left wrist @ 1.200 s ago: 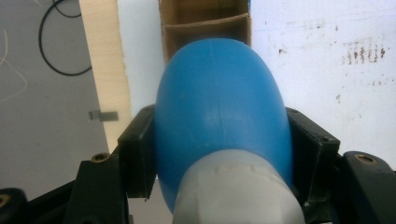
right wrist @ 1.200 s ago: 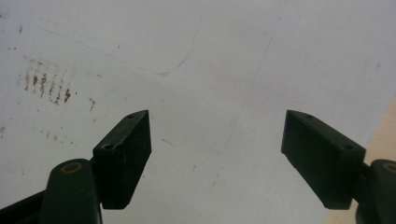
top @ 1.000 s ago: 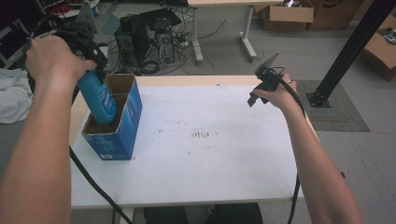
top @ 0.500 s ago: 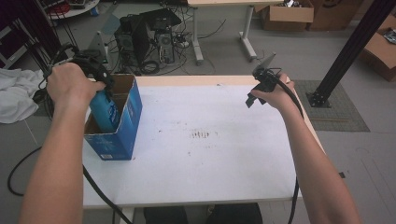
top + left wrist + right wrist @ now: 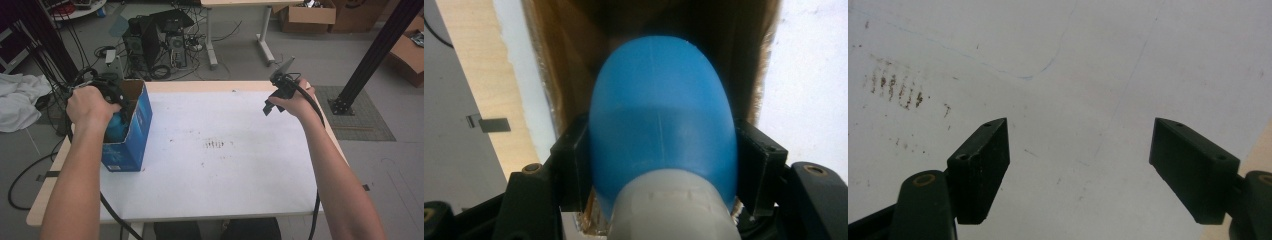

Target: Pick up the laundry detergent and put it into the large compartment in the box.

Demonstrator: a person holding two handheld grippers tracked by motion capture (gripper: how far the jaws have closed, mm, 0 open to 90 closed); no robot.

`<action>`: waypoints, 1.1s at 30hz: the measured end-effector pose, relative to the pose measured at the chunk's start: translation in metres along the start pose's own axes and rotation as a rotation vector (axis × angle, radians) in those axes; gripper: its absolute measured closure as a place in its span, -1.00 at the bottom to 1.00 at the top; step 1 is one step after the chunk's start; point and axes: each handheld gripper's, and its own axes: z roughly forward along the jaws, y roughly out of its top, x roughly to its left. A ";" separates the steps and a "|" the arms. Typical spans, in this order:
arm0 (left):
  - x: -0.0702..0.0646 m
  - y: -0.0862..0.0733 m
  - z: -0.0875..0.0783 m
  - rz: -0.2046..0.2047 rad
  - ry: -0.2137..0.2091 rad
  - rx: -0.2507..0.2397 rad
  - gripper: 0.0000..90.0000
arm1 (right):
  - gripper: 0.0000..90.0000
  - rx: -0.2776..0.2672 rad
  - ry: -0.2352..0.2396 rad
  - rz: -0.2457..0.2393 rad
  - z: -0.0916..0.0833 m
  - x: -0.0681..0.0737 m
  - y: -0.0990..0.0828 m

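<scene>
Now my left tool (image 5: 659,200) clamps the blue bottle (image 5: 659,115), partly inside the box (image 5: 131,125) at the worktop's (image 5: 225,170) left; I'd lower straight, clear of walls. Right tool (image 5: 1080,170) hangs open, empty.

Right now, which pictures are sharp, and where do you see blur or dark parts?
High view: evenly lit, sharp, the box clear. Left gripper view: the bottle is close and soft, the box inside behind it dark, the table at right overexposed. Right gripper view: fingers slightly soft, table stains readable.
</scene>
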 end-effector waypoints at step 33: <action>0.005 0.004 0.029 -0.019 -0.007 0.027 -0.17 | -0.46 0.003 -0.004 -0.007 0.002 0.000 -0.001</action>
